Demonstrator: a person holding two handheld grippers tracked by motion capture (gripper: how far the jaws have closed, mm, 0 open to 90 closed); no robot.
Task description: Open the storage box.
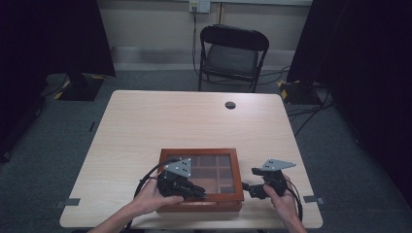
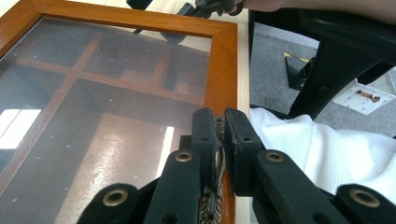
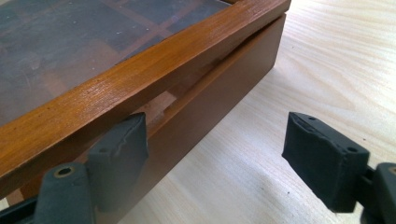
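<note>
1. Reddish-brown wooden box with a glass-paned lid [image 1: 200, 178]: I am seeing it sitting near the front edge of the pale wood-grain table [image 1: 194, 121], between my two hands. Through the glass I am making out wooden dividers forming compartments; what lies in them I cannot tell.
2. Lid of that box [image 3: 140, 79]: in the right gripper view it is standing slightly raised, with a narrow gap showing between its frame and the box wall below.
3. Ornate brass clasp [image 2: 218, 154]: it is sitting on the lid's front frame, at the edge nearest me.
4. Left gripper [image 2: 221, 135]: I am holding it over the front part of the box, its jaws clenched tight on the brass clasp, pads pressing from both sides.
5. Right gripper [image 3: 219, 149]: I am holding it at the box's right side, near the front corner. Its jaws are standing apart, released; one pad is lying just beside the box wall under the lid's edge, the other over bare table, with nothing pinched between them.
6. White textured cloth [image 2: 327, 149]: it is showing beyond the table edge in the left gripper view.
7. Black folding chair [image 1: 232, 54]: it is standing past the table's far side, well apart from the box.
8. Dark round hole [image 1: 230, 105]: it is showing near the table's far edge.
</note>
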